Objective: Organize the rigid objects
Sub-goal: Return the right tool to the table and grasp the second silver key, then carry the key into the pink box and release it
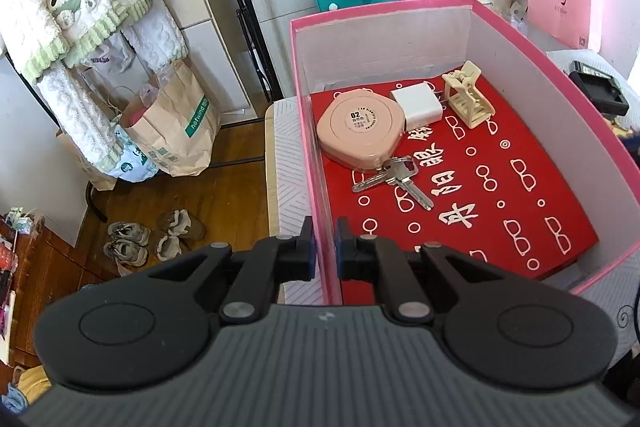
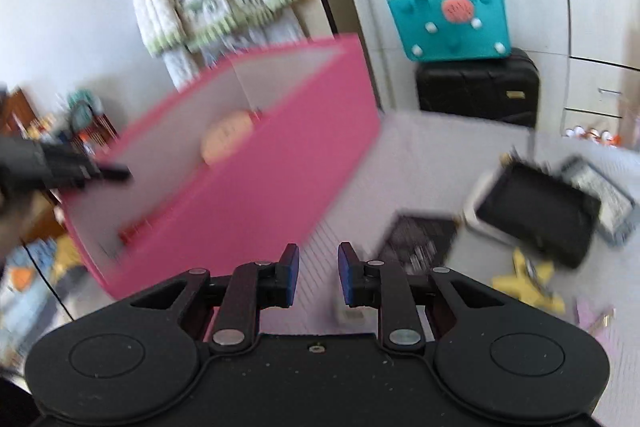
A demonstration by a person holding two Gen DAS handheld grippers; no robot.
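An open pink box (image 1: 500, 5) with a red patterned liner (image 1: 500, 187) holds a pink round case (image 1: 358, 129), a white charger (image 1: 416, 103), a cream hair claw (image 1: 466, 99) and keys (image 1: 396, 179). My left gripper (image 1: 325, 247) is shut on the box's near left wall. In the blurred right wrist view the pink box (image 2: 280, 167) lies to the left, with the left gripper (image 2: 112, 171) at its edge. My right gripper (image 2: 319, 267) hangs over the white surface beside the box, jaws apart with nothing between them.
Right of the box lie a black tray-like box (image 2: 540, 211), a dark flat card (image 2: 420, 239), a yellow item (image 2: 528, 287) and a small white piece (image 2: 352, 315). A teal bag (image 2: 452, 19) sits on a black suitcase (image 2: 476, 87). Paper bags (image 1: 176, 127) and shoes (image 1: 152, 235) are on the floor.
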